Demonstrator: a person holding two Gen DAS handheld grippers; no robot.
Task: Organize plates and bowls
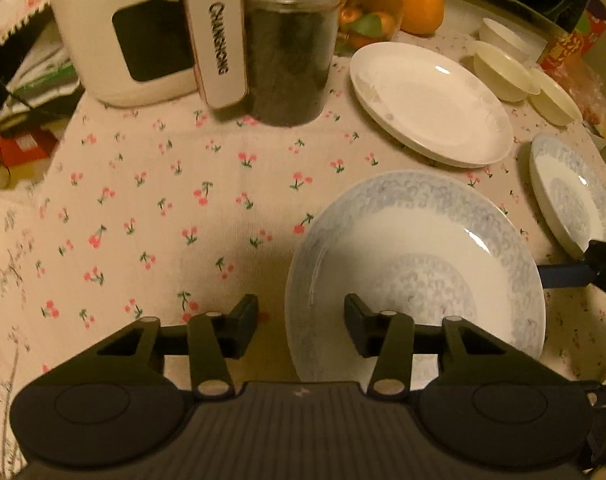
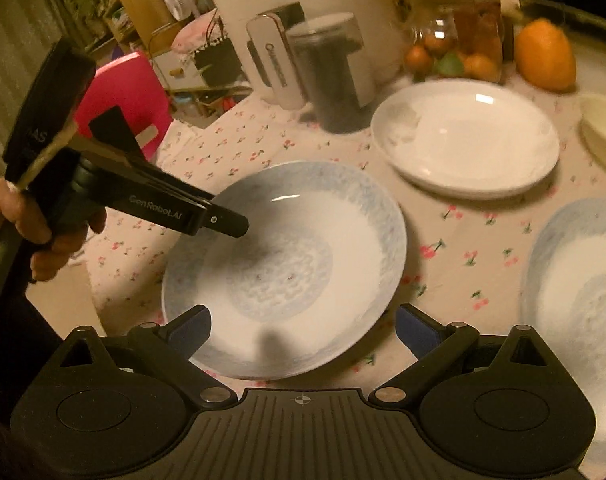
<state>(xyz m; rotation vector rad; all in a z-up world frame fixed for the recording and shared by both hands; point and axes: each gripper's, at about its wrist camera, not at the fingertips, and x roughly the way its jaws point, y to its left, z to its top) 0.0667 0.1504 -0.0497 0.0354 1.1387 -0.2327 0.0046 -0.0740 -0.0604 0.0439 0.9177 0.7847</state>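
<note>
A blue-patterned plate lies on the cherry-print cloth. My left gripper straddles its left rim with a gap to both pads, so it is open. My right gripper stands wide open over the plate's near rim; one of its fingers shows at the plate's right edge. A second blue plate lies to the right. Behind them sit a plain white plate and three cream bowls.
At the back stand a dark-filled jar, a white appliance, a white labelled case, a glass jar of fruit and an orange. The table edge runs along the left, with a pink stool beyond.
</note>
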